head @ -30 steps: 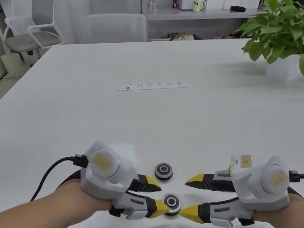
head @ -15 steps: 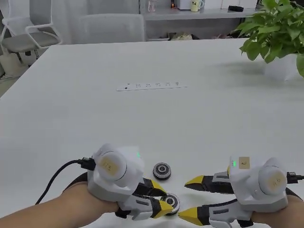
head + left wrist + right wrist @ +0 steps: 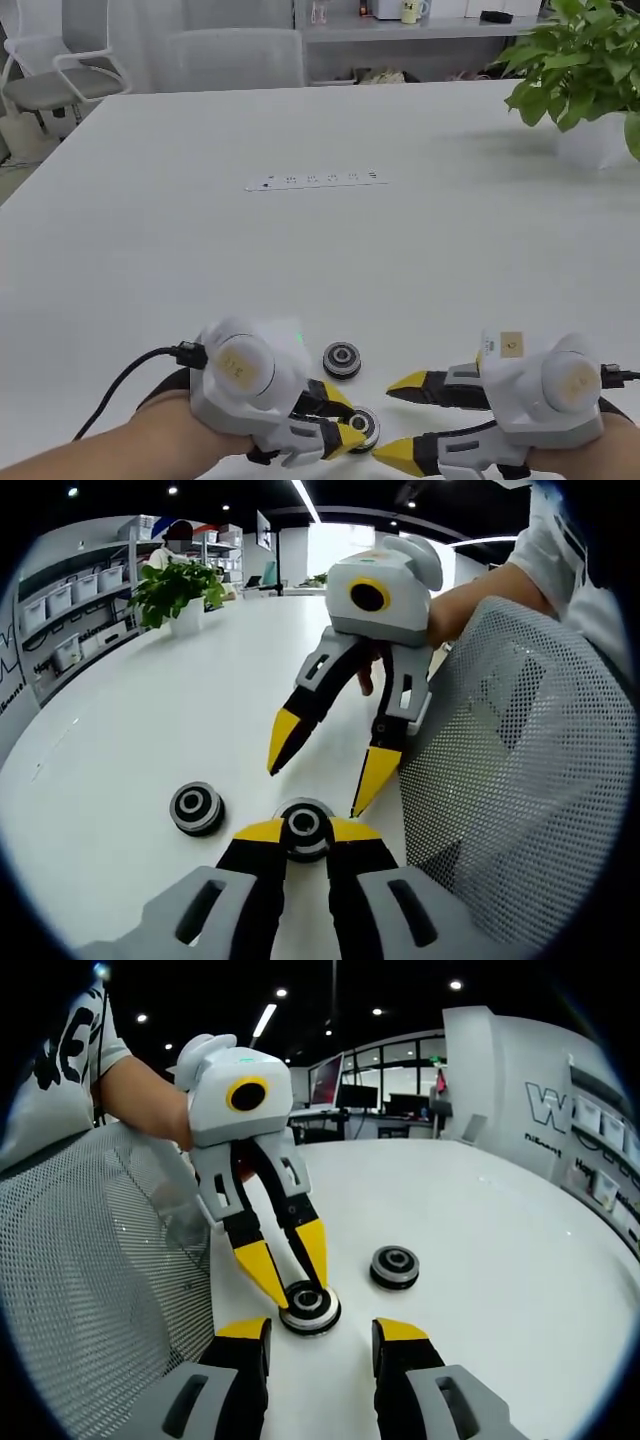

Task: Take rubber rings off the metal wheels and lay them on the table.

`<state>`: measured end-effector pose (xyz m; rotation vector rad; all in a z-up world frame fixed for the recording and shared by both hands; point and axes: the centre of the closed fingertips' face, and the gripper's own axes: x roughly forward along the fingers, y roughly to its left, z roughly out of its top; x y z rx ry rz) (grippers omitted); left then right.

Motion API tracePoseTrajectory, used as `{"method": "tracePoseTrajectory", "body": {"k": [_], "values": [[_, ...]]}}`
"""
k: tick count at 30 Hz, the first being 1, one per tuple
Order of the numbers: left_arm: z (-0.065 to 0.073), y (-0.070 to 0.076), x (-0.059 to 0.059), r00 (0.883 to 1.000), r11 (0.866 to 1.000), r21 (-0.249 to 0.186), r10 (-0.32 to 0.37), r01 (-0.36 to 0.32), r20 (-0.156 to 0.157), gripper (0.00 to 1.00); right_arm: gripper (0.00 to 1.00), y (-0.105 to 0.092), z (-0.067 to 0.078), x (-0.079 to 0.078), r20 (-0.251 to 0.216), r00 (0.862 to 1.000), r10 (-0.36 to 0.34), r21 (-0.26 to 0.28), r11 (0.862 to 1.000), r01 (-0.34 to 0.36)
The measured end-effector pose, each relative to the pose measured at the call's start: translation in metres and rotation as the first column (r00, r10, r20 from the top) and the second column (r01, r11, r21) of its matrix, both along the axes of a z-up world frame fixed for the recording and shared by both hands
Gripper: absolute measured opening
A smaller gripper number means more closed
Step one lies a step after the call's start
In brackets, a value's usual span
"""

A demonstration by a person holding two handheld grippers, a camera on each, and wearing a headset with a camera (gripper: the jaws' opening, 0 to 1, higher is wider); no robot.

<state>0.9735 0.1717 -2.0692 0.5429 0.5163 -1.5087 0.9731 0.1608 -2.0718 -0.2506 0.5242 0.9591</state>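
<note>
Two small metal wheels with black rubber rings lie on the white table [image 3: 300, 260]. My left gripper [image 3: 347, 421] is shut on the nearer wheel [image 3: 362, 427], which rests on the table. In the left gripper view this wheel [image 3: 303, 826] sits between the yellow tips of the left gripper [image 3: 305, 832]. The second wheel [image 3: 342, 359] [image 3: 197, 808] lies free just beyond. My right gripper [image 3: 398, 417] faces the left one, open, its tips a little short of the held wheel [image 3: 310, 1308]. The right gripper view shows the right gripper [image 3: 322, 1332] holding nothing.
A white power strip [image 3: 318, 181] lies mid-table. A potted plant [image 3: 580, 70] stands at the far right. White chairs [image 3: 60, 70] stand beyond the far edge. A black cable [image 3: 120, 375] trails left from the left gripper. A grey mesh chair back [image 3: 520, 770] is close behind.
The left gripper's jaws have moved onto the nearer wheel and shut on it. The right gripper has barely moved. The second wheel has stayed put.
</note>
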Motion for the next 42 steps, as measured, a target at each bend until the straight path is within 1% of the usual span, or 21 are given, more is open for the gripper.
{"method": "tracePoseTrajectory", "body": {"k": [1, 2, 3, 6, 9, 16, 21, 25, 30, 33, 38, 42], "values": [[0.000, 0.000, 0.000, 1.000, 1.000, 0.000, 0.000, 0.000, 0.006, 0.10, 0.38, 0.001, 0.000, 0.000, 0.001, 1.000, 0.001, 0.000, 1.000, -0.001], [0.000, 0.000, 0.000, 1.000, 1.000, 0.000, 0.003, -0.003, 0.003, 0.09, 0.38, 0.001, 0.000, 0.000, 0.000, 1.000, 0.002, 0.001, 1.000, -0.002], [0.000, 0.000, 0.002, 1.000, 1.000, 0.001, 0.011, -0.011, 0.007, 0.09, 0.38, 0.002, 0.000, 0.000, 0.001, 1.000, 0.002, 0.001, 1.000, -0.002], [0.000, 0.000, 0.001, 1.000, 1.000, -0.002, 0.009, -0.009, 0.010, 0.08, 0.38, 0.003, 0.000, 0.001, 0.001, 1.000, 0.004, 0.004, 1.000, -0.004], [0.001, 0.000, 0.001, 1.000, 1.000, -0.002, 0.009, -0.009, 0.020, 0.08, 0.37, 0.005, 0.000, 0.001, 0.003, 1.000, 0.008, 0.005, 1.000, -0.008], [0.001, 0.000, 0.002, 1.000, 1.000, -0.008, 0.015, -0.015, 0.027, 0.08, 0.35, 0.011, -0.004, 0.001, -0.002, 1.000, 0.022, 0.002, 1.000, -0.021], [0.001, 0.000, 0.002, 0.999, 1.000, -0.014, 0.023, -0.023, 0.028, 0.08, 0.33, 0.015, -0.006, 0.001, -0.015, 1.000, 0.027, 0.013, 1.000, -0.026], [0.001, 0.000, 0.002, 0.999, 1.000, -0.018, 0.025, -0.024, 0.027, 0.08, 0.31, 0.013, -0.012, 0.002, -0.026, 0.999, 0.027, 0.015, 1.000, -0.026], [0.000, -0.001, 0.002, 0.999, 0.999, -0.023, 0.025, -0.025, 0.027, 0.08, 0.28, 0.011, -0.015, 0.005, -0.027, 1.000, 0.014, 0.029, 0.999, -0.013], [0.000, -0.001, 0.002, 0.999, 0.999, -0.024, 0.026, -0.025, 0.027, 0.08, 0.27, 0.010, -0.018, 0.005, -0.027, 0.999, 0.020, 0.023, 1.000, -0.020], [0.001, -0.001, 0.002, 0.999, 0.999, -0.027, 0.028, -0.027, 0.028, 0.08, 0.26, 0.012, -0.018, 0.005, -0.028, 0.999, 0.025, 0.029, 0.999, -0.025], [0.000, -0.001, 0.002, 0.999, 0.999, -0.027, 0.028, -0.028, 0.030, 0.08, 0.26, 0.011, -0.018, 0.004, -0.029, 0.999, 0.016, 0.032, 0.999, -0.015]]}}
